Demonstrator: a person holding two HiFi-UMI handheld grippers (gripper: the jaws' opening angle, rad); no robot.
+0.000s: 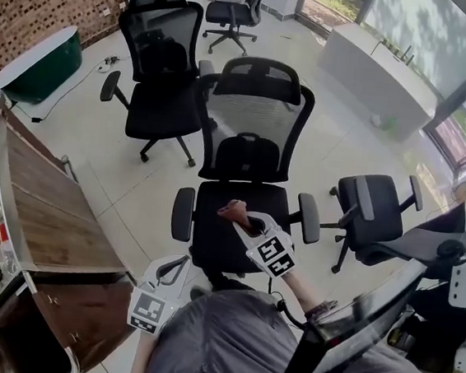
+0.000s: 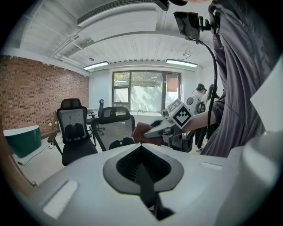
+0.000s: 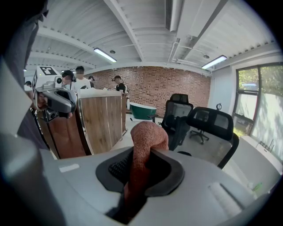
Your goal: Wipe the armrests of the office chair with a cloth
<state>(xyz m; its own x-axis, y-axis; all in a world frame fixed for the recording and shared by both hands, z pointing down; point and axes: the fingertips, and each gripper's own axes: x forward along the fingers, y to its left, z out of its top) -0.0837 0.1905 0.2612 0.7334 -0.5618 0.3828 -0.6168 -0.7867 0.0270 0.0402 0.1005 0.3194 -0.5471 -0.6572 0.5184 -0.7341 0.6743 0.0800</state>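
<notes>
The black mesh office chair [image 1: 252, 126] stands right in front of me, with padded armrests at its left [image 1: 182, 213] and right [image 1: 308, 218]. My right gripper [image 1: 242, 218] hovers over the seat between the armrests, shut on a reddish-brown cloth [image 1: 232, 212] that touches neither armrest. In the right gripper view the cloth [image 3: 148, 132] bulges up out of the shut jaws. My left gripper [image 1: 176, 268] hangs low by the seat's front left corner, shut with nothing in it. In the left gripper view the right gripper [image 2: 152, 131] and the cloth [image 2: 140, 132] show ahead.
A wooden cabinet [image 1: 48, 212] stands close on the left. A second black chair [image 1: 159, 66] is behind the first, and a third [image 1: 375, 209] is to its right. A green tub [image 1: 39, 62] sits far left. People [image 3: 79, 79] stand behind the cabinet.
</notes>
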